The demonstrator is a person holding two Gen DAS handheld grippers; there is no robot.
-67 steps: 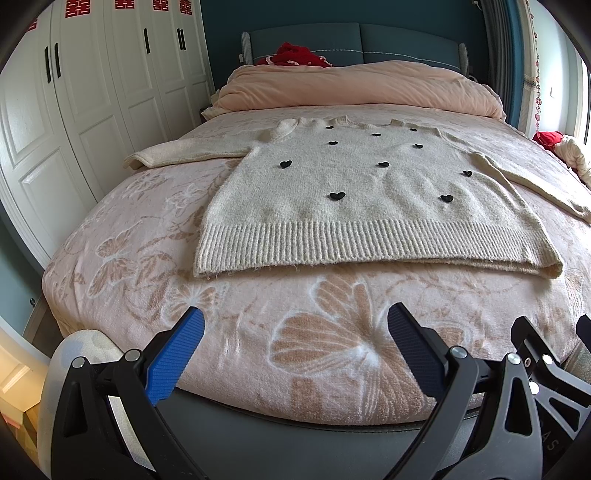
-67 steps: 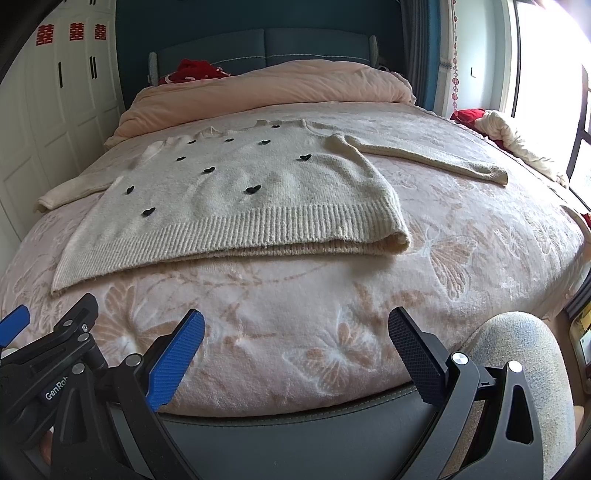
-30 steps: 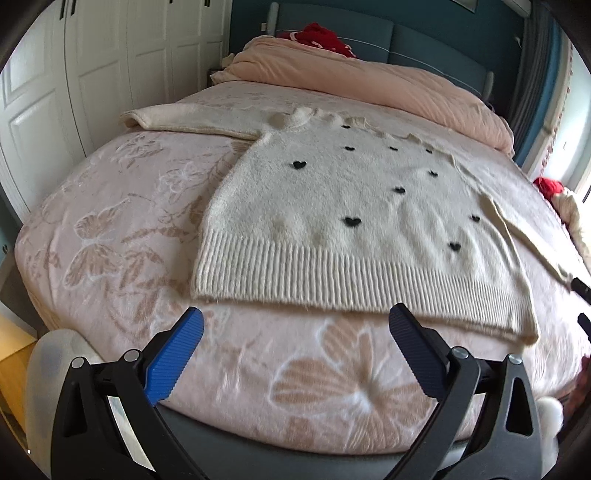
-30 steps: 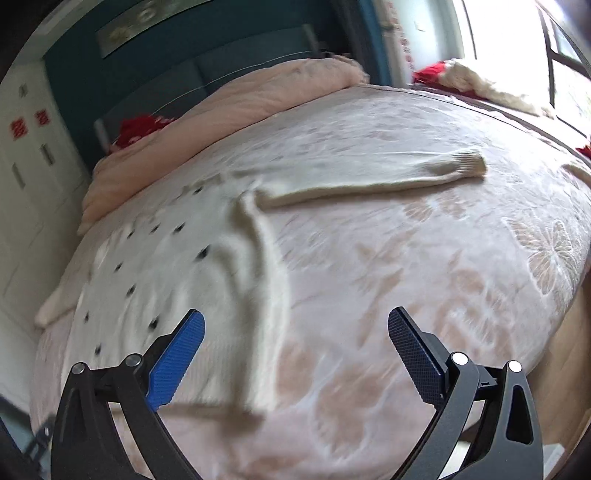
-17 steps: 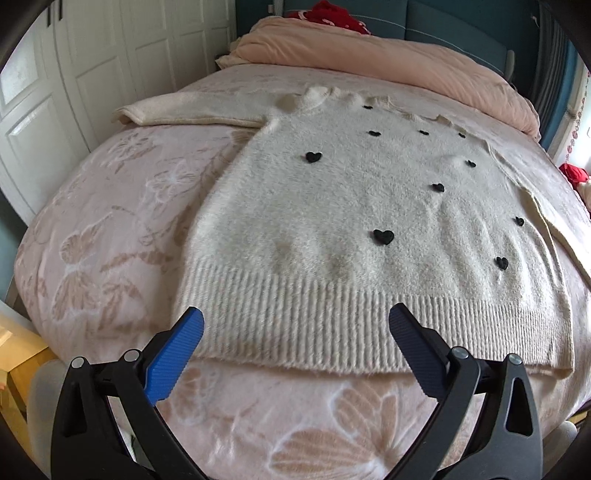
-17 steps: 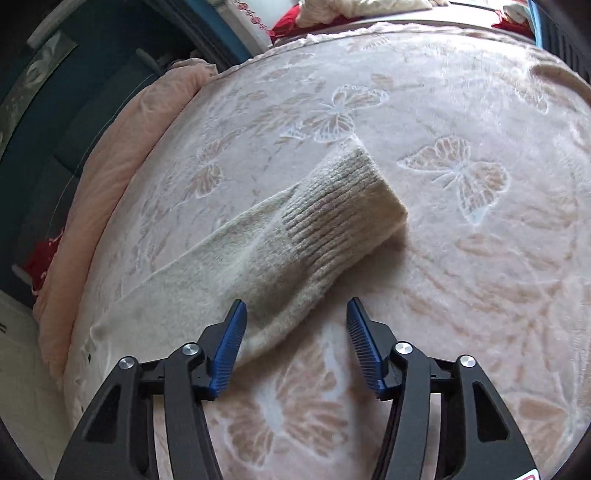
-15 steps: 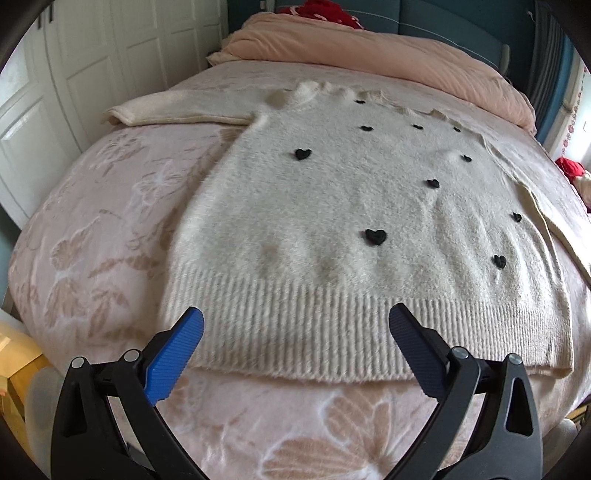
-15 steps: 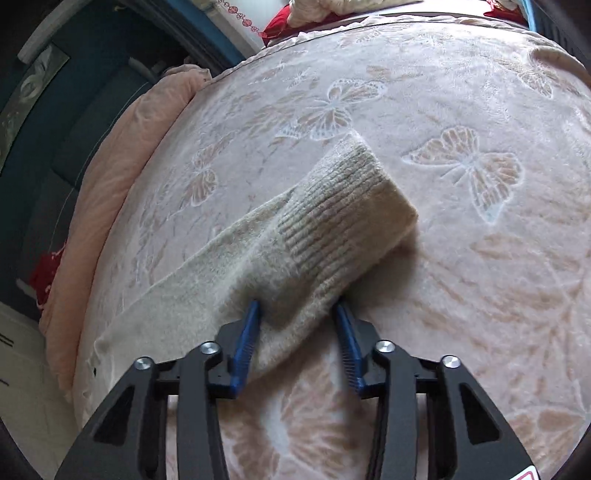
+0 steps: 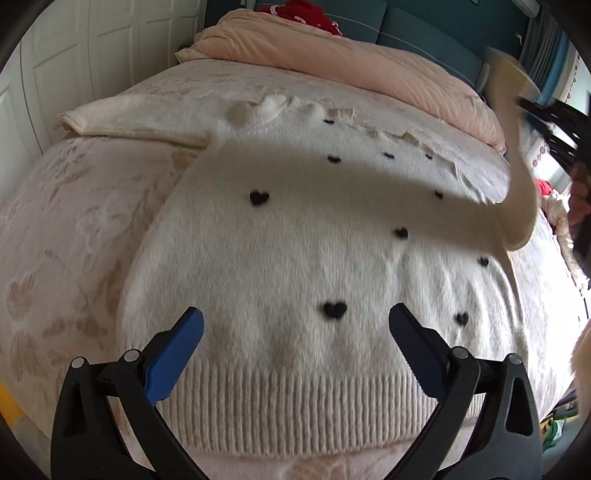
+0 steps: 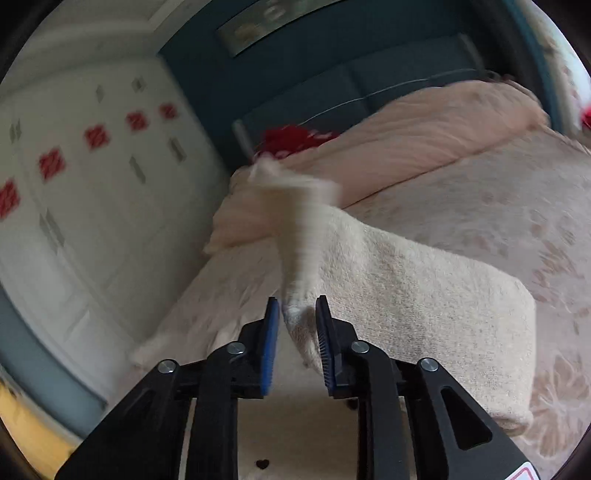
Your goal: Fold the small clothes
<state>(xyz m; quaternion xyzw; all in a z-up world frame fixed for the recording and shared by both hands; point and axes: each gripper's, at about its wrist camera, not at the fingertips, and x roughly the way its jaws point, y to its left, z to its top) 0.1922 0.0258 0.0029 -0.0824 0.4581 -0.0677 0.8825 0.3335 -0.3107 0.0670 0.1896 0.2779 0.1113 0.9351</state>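
A cream knit sweater point(image 9: 295, 251) with small black hearts lies flat on the pink bed, ribbed hem nearest me. Its left sleeve point(image 9: 133, 125) lies spread out at the upper left. My left gripper point(image 9: 295, 325) hovers open over the hem area with nothing between its fingers. The right sleeve point(image 9: 517, 184) is lifted off the bed and hangs in the air at the right. In the right wrist view my right gripper point(image 10: 295, 310) is shut on that sleeve point(image 10: 406, 295), its cuff point(image 10: 295, 229) standing up blurred above the jaws. The right gripper's black frame point(image 9: 546, 118) shows at the upper right.
A pink duvet point(image 9: 351, 66) is bunched along the teal headboard point(image 9: 424, 29), with a red item point(image 9: 299, 11) on top. White wardrobe doors point(image 10: 92, 184) stand along the left side of the bed. Floral pink bedspread point(image 9: 66, 240) surrounds the sweater.
My right gripper has shut on the right sleeve's cuff end and lifted it off the bed toward the sweater's body. My left gripper has moved forward over the hem, still open.
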